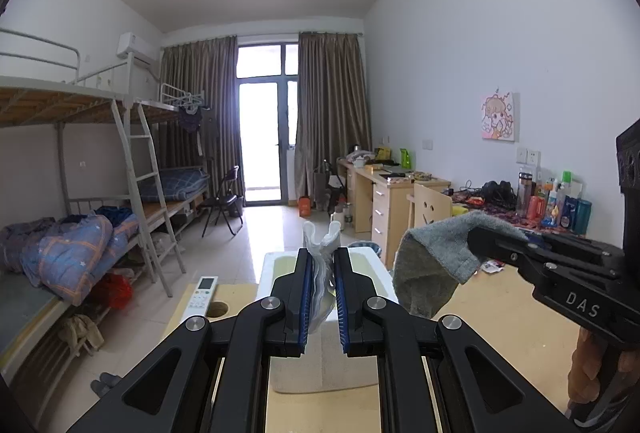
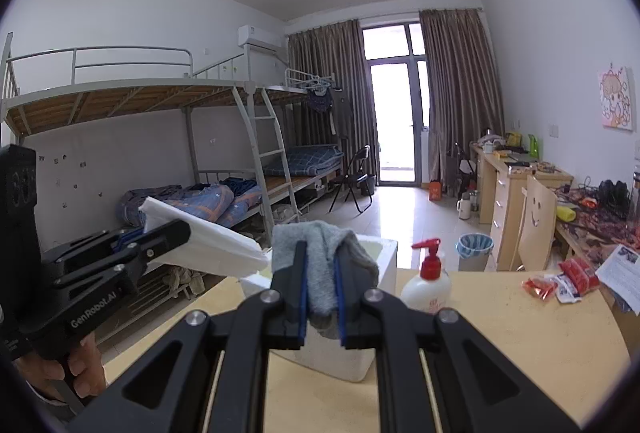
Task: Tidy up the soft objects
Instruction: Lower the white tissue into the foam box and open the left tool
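Note:
My left gripper (image 1: pixel 322 253) is shut on a white soft packet (image 1: pixel 320 237) that sticks up between its blue pads. It hangs above an open white foam box (image 1: pixel 266 265) on the wooden table (image 1: pixel 500 313). In the right wrist view, the same packet (image 2: pixel 216 241) juts flat out of the left gripper (image 2: pixel 176 229) at the left. My right gripper (image 2: pixel 322 249) is shut on a grey sock (image 2: pixel 320 273), held over the box (image 2: pixel 386 265). In the left wrist view, the sock (image 1: pixel 432 265) droops from the right gripper (image 1: pixel 480 239) to the right of the box.
A remote control (image 1: pixel 202 295) lies left of the box beside a round hole (image 1: pixel 218 309) in the table. A red-topped pump bottle (image 2: pixel 426 281) stands right of the box, with red snack packets (image 2: pixel 560 279) beyond. Bunk beds (image 2: pixel 160 153) line the left wall; a wooden chair (image 2: pixel 536 221) is at the right.

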`<state>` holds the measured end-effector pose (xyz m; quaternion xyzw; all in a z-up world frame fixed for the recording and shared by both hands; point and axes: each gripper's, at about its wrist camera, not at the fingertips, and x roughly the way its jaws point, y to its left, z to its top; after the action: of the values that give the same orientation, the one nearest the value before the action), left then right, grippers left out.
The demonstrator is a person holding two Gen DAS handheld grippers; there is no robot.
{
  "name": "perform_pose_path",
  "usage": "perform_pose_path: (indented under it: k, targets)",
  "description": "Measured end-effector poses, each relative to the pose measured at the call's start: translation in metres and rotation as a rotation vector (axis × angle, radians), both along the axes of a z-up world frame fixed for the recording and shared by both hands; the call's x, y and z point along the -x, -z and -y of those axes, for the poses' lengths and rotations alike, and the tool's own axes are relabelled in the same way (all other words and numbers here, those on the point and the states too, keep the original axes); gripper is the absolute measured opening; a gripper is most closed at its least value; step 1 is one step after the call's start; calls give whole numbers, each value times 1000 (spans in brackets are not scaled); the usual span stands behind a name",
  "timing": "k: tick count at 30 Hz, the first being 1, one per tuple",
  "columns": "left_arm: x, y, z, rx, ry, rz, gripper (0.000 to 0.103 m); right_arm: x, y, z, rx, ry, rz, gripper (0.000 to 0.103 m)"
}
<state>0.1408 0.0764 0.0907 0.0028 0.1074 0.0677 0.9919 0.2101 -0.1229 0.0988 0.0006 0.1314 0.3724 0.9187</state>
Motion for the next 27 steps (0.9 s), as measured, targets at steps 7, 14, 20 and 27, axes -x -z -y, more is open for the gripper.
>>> perform_pose_path:
  k: [7,14,20,27]
  targets:
    - [-19,-5,-9,9,-4,-19,12,-19,-7,-10,12,-7,6,14]
    - [-42,-9,-15,8,-7,-26,12,-39,-12,-18,13,-15,12,14]
    - [-59,-10,-21,16,-5,-27,12,-54,-15,-30,10,-21,23,14]
    - [-78,-8,-29,14,-12,-28,12,-72,-9,-43,18,-29,10,14]
